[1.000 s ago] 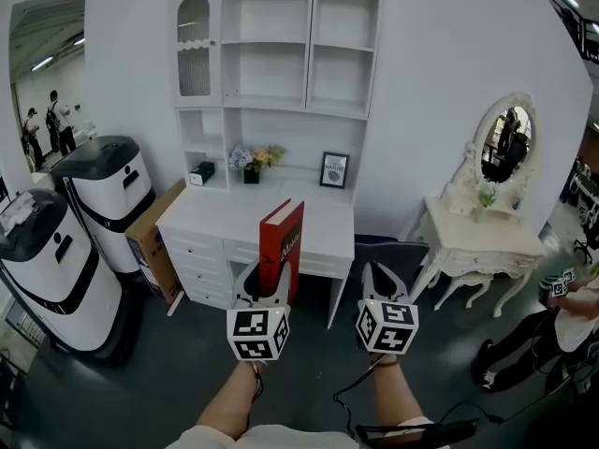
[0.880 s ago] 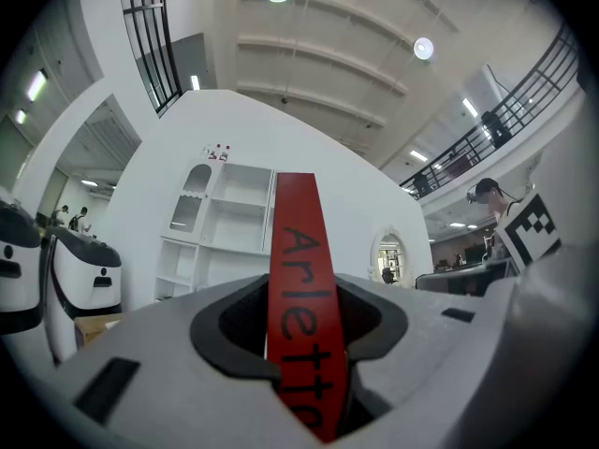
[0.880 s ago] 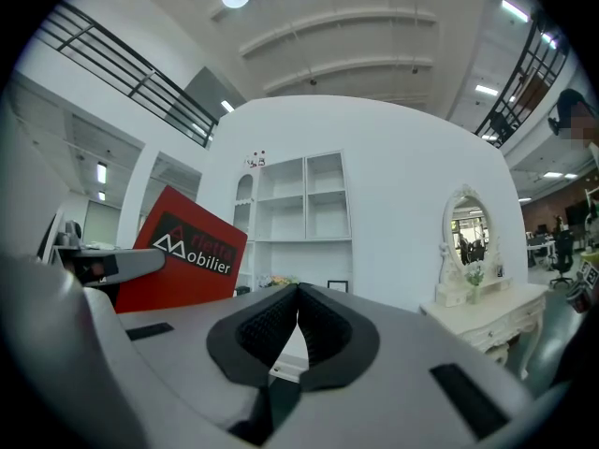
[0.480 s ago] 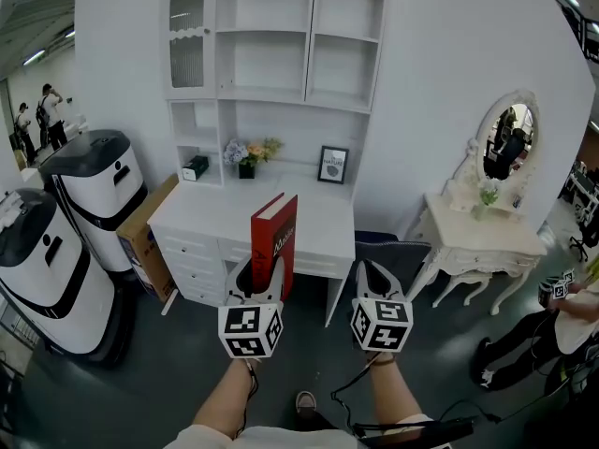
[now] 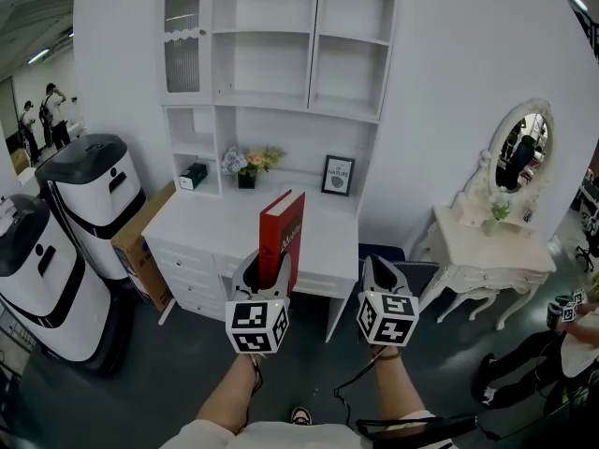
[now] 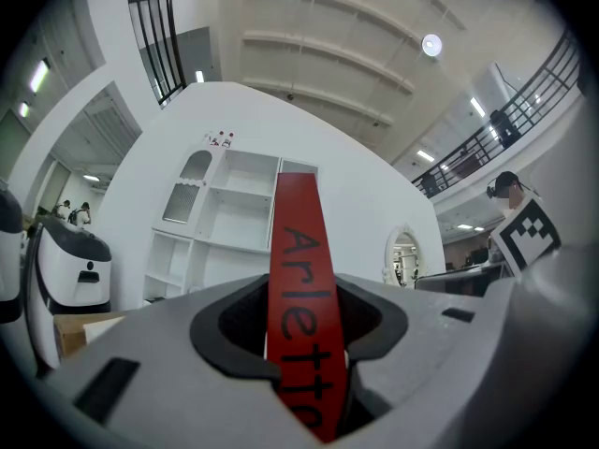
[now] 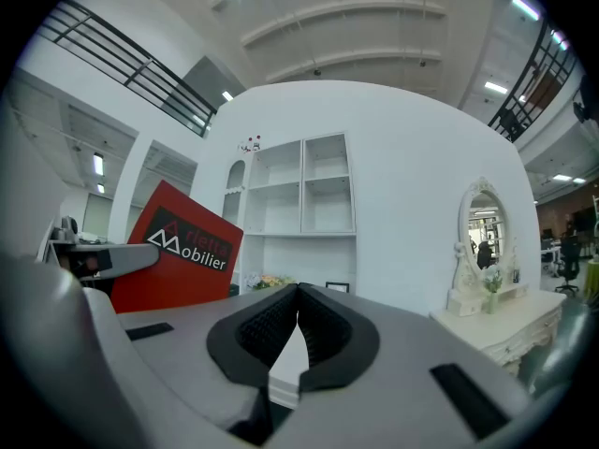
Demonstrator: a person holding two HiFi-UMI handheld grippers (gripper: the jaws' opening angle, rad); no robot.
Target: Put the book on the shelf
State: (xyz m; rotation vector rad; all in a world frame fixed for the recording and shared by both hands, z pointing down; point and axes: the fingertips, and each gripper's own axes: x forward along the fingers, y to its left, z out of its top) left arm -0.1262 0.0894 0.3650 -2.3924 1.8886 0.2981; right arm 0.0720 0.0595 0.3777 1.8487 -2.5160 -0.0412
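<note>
Left tool [image 5: 265, 274] pinches the red book [image 5: 283, 237] upright, near the worktop [image 5: 201, 223]; right tool [image 5: 379, 271], pressed together, is empty. Both have edged toward the far shelf [image 5: 271, 96], apparently approaching placement.

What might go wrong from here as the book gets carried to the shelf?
The left gripper grips the book only near its bottom edge, so the tall book may tilt or slip; the right gripper is shut and empty, giving no support. Reaching the shelf means passing over the desk, where the flowers and frame could get knocked.
</note>
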